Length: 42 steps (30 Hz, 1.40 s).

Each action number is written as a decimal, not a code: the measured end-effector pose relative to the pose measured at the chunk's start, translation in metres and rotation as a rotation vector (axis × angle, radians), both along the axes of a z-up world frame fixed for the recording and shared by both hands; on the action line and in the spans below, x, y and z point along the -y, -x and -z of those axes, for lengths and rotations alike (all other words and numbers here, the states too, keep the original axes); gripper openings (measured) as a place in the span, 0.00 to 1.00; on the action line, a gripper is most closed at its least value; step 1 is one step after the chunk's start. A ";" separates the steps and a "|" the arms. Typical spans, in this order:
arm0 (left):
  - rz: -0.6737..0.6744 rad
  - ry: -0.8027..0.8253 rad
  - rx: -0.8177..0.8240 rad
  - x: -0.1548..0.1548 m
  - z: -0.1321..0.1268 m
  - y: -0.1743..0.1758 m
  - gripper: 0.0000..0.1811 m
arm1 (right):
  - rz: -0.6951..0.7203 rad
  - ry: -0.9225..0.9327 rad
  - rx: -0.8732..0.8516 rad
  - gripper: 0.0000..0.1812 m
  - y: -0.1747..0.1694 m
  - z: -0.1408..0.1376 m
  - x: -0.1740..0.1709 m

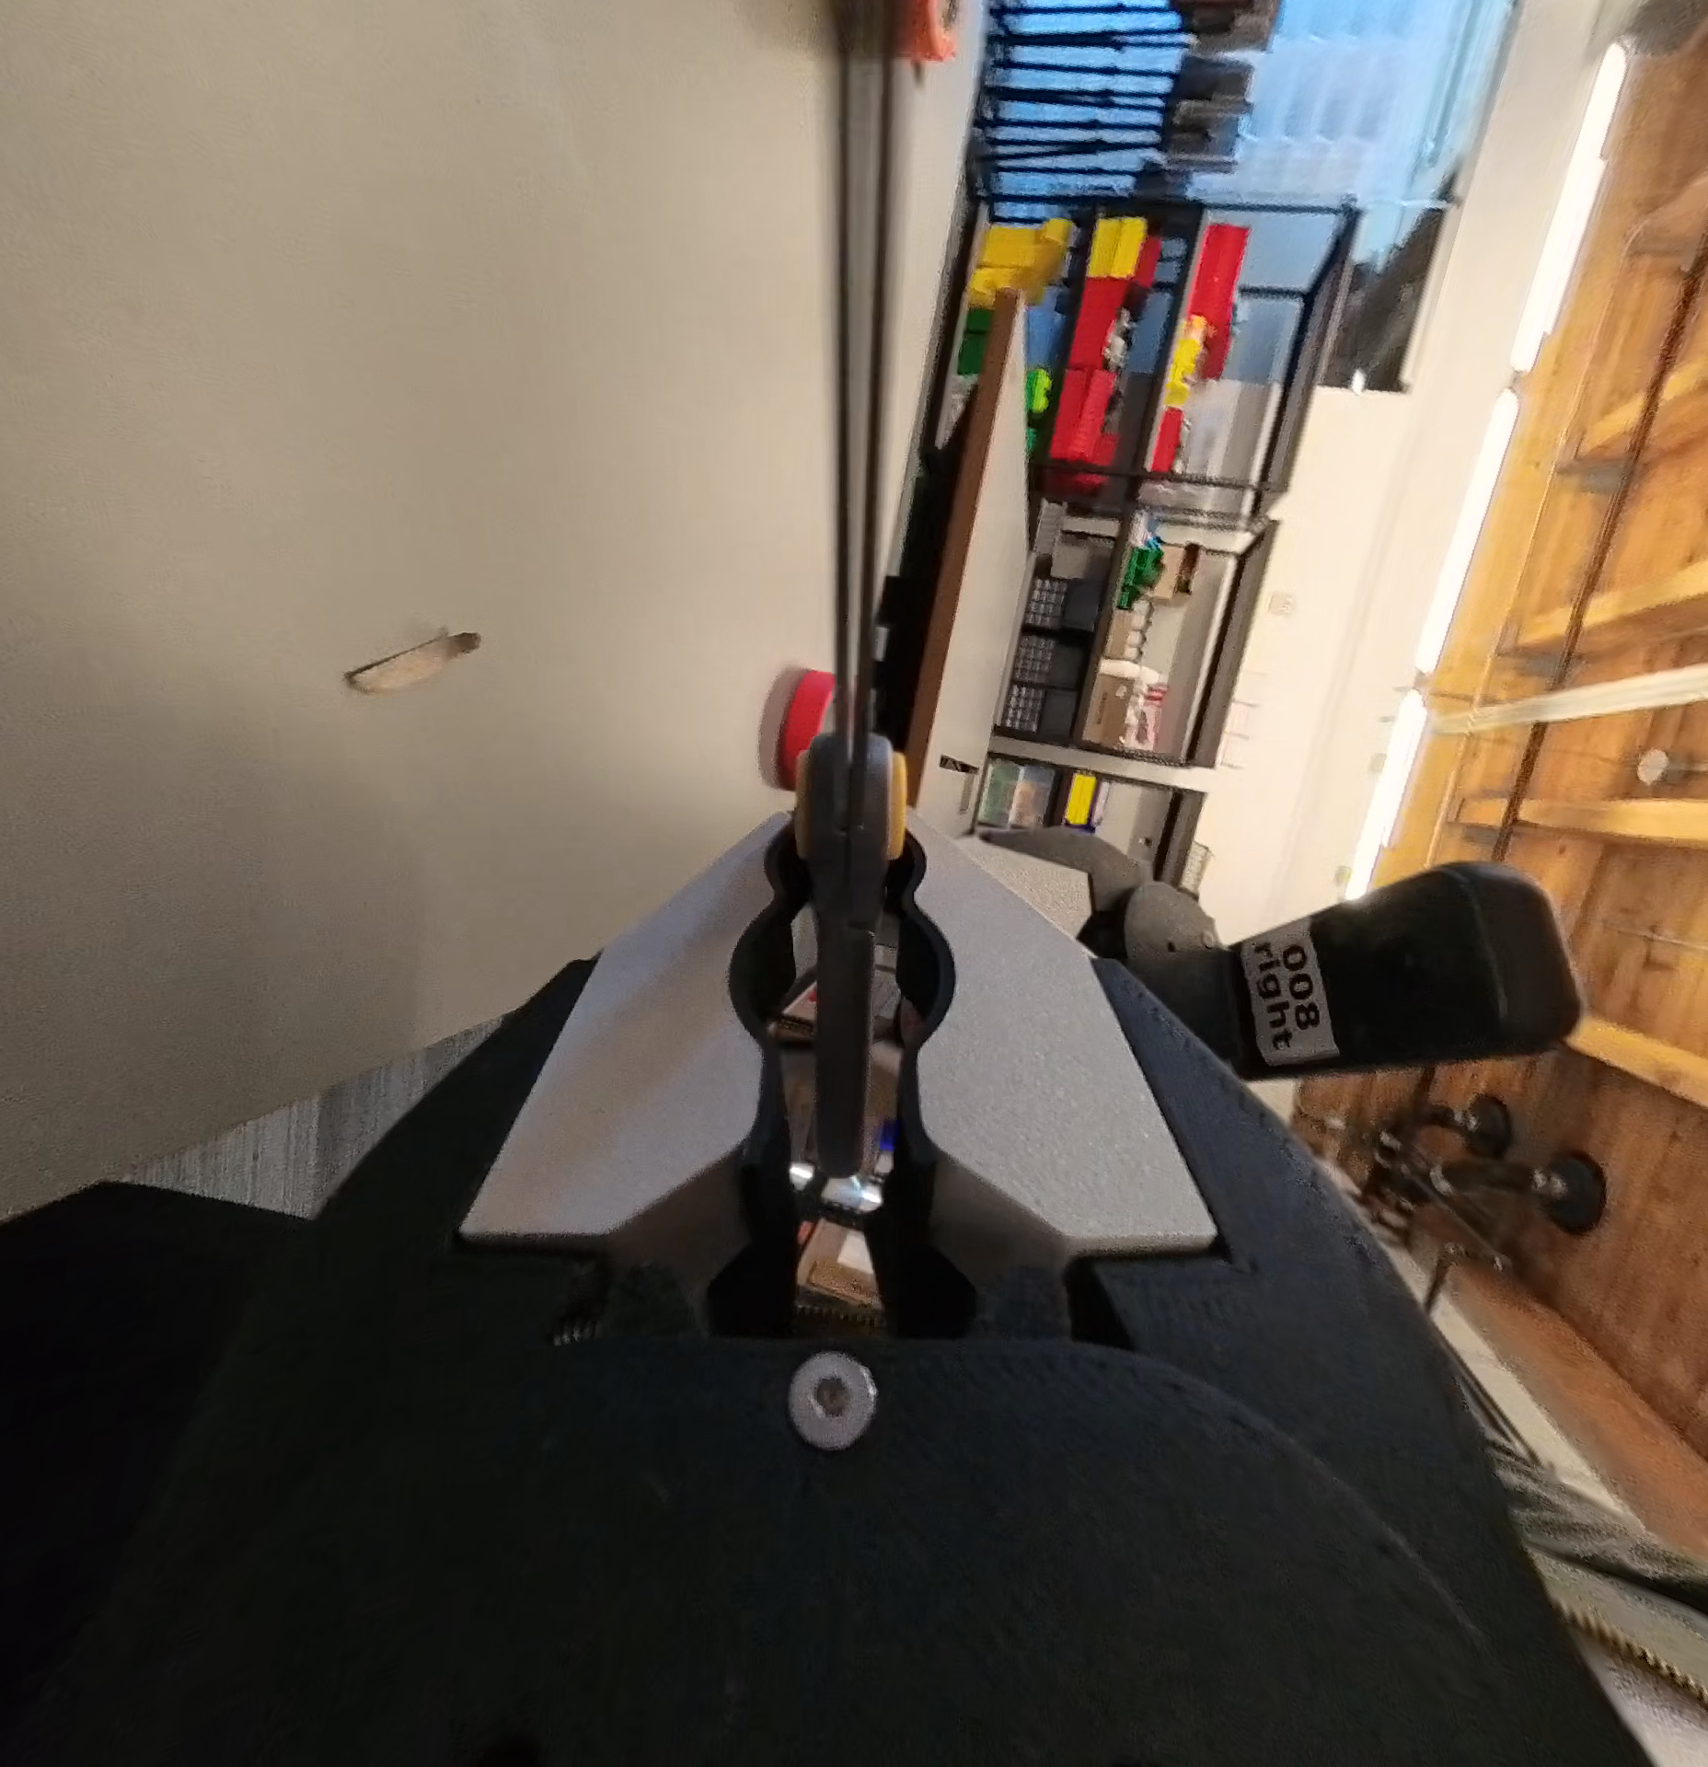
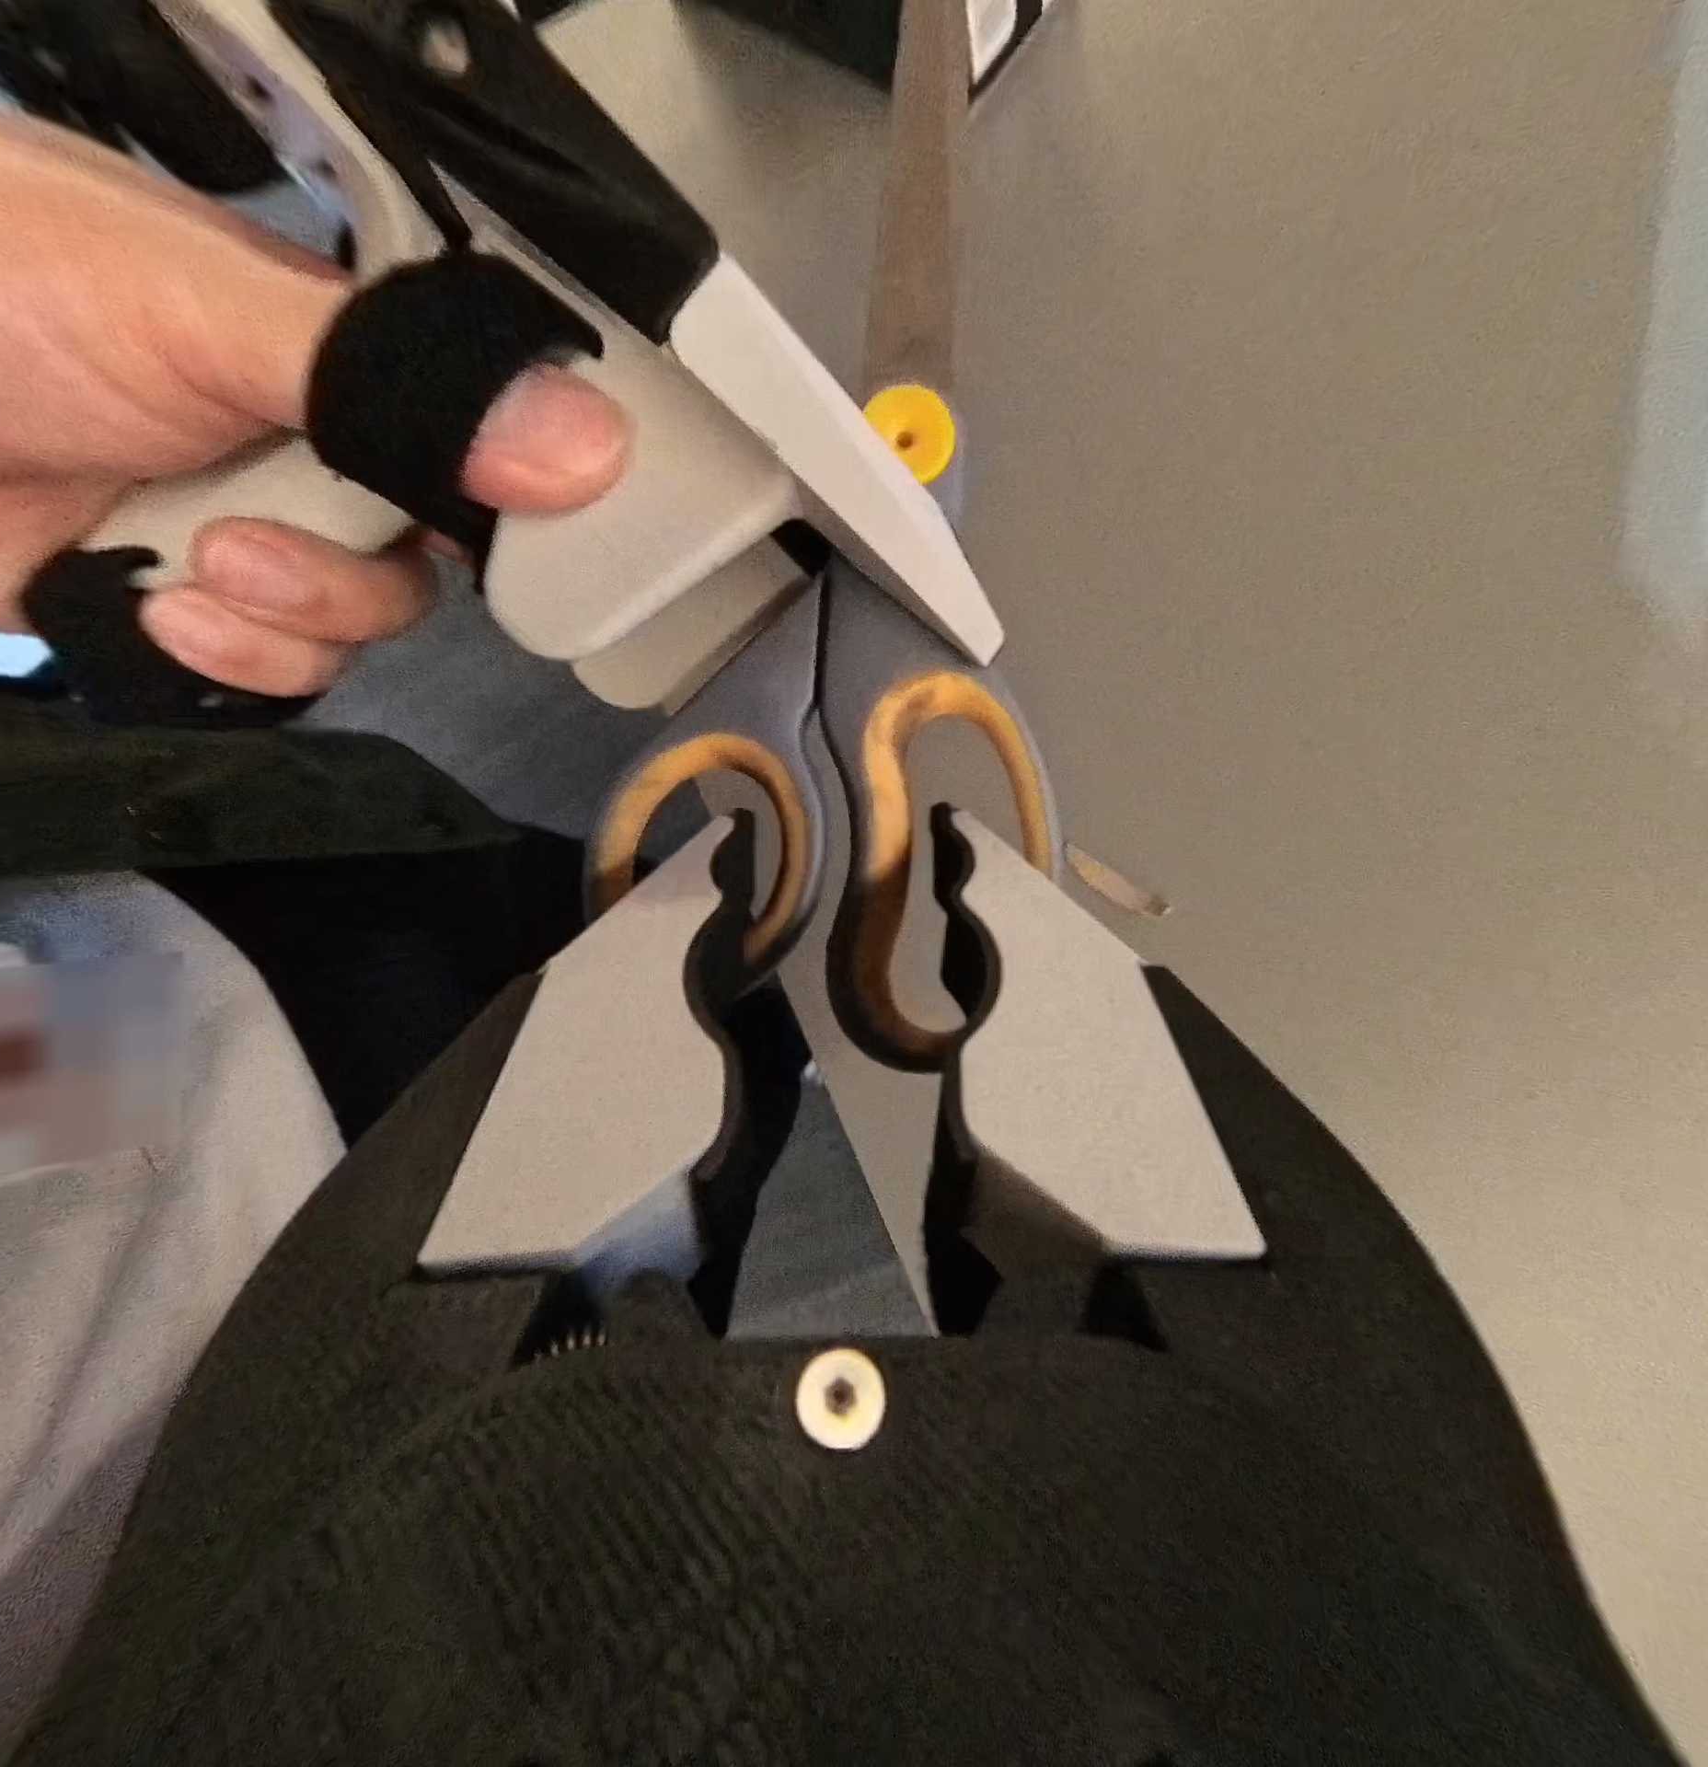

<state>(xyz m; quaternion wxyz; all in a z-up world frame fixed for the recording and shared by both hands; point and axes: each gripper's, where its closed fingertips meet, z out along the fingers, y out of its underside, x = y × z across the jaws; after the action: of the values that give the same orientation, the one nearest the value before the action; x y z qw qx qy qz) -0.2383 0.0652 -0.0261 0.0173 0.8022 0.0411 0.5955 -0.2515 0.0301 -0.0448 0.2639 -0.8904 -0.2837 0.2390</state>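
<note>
Left wrist view first: closest to the lens was the left gripper (image 1: pixel 845 861), grey wedge fingers on a black body, squeezed nearly shut on the pair of scissors with dark grey handles and yellow trim (image 1: pixel 848 956). It was gripping them edge-on around the yellow pivot, so the long axis ran straight away from the camera: handles back toward the gripper body, thin steel blades (image 1: pixel 858 382) shooting off to the far side along the pale tabletop (image 1: pixel 353 335). A red and white puck-shaped thing (image 1: pixel 795 727) sat just left of the pivot, blurred. Off to the right was the dark handle of the right gripper, and far behind, shelves with red and yellow bins (image 1: pixel 1147 354).

Right wrist view: nearest was the right gripper (image 2: pixel 836 841), fingers spread partway, one tip poked into each yellow-lined handle loop (image 2: pixel 946 861), not pinching anything as far as I could tell. The scissors lay dead ahead, blades pointing away. The left gripper came in from the upper left, clamped below the yellow pivot cap (image 2: pixel 908 435), with a person's hand (image 2: pixel 210 421) working it. So both were on the scissors, left at the pivot, right at the loops.
</note>
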 end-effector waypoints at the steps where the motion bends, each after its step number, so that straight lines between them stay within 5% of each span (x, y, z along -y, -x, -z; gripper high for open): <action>1: -0.007 -0.005 -0.041 -0.001 0.004 0.003 0.08 | -0.035 0.037 0.049 0.25 0.005 0.008 0.000; 12: -0.069 -0.023 -0.197 -0.016 0.007 0.046 0.10 | -0.154 0.251 -0.060 0.11 0.071 0.024 -0.011; 16: -0.063 -0.025 -0.035 -0.021 -0.018 0.062 0.15 | -0.139 0.361 -0.403 0.11 0.093 -0.004 -0.012; 21: -0.220 -0.206 0.011 -0.037 -0.042 0.140 0.17 | -0.196 0.469 -0.704 0.10 0.101 -0.039 -0.012; 25: -0.339 -0.271 -0.028 -0.037 -0.036 0.210 0.18 | -0.324 0.401 -0.584 0.10 0.110 -0.051 -0.014; 28: -0.420 -0.306 -0.024 -0.043 -0.033 0.243 0.18 | -0.444 0.423 -0.673 0.10 0.135 -0.082 -0.014; 37: -0.351 -0.346 0.011 -0.056 -0.034 0.271 0.18 | -0.519 0.525 -0.871 0.19 0.201 -0.127 -0.040; 42: -0.303 -0.328 0.021 -0.047 -0.027 0.286 0.18 | -0.583 0.589 -0.988 0.16 0.218 -0.145 -0.036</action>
<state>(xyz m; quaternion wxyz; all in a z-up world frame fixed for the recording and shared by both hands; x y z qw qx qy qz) -0.5243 0.1120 0.0011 -0.2027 0.7726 0.0637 0.5982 -0.4696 0.0664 0.1001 0.0322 -0.5971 -0.2814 0.7505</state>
